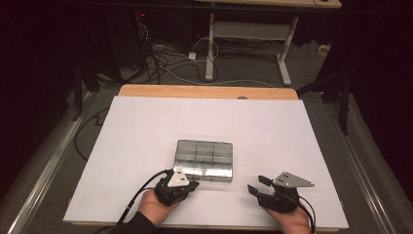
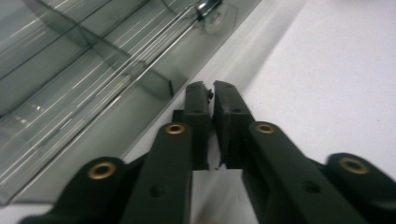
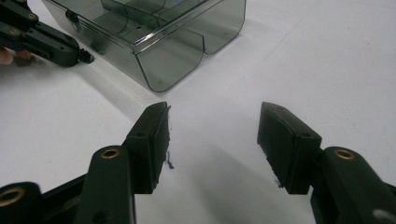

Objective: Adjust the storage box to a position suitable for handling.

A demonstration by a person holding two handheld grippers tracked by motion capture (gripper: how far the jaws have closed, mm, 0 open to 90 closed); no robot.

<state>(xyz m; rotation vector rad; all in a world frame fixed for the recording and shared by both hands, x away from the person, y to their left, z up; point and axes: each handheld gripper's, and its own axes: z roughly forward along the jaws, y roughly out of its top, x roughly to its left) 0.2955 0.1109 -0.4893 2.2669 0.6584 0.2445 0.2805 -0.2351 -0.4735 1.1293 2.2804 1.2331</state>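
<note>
A clear smoky plastic box (image 1: 204, 160) with inner dividers sits on the white worktop (image 1: 146, 131), a little toward six o'clock from the sheet's middle. Its lid is down, and a small clasp (image 2: 208, 6) shows on its near edge in the left gripper view.

The left tool (image 1: 191, 185) lies at about seven o'clock from the box, its tips just beside the box's near wall. In the left gripper view its two black jaws are pressed almost together with only a thin slit between them and nothing in it; the tips rest low over the worktop right next to the box wall, and whether they touch the wall cannot be told. The person's left hand (image 1: 155, 207) holds it at the worktop's near edge.

The right tool (image 1: 258, 184) sits at about four o'clock from the box and well apart from it. In the right gripper view its jaws stand spread with bare white worktop between them, gripping nothing, and the box's rounded corner lies ahead at eleven o'clock. The left tool reaches in at the upper left of that view.
</note>
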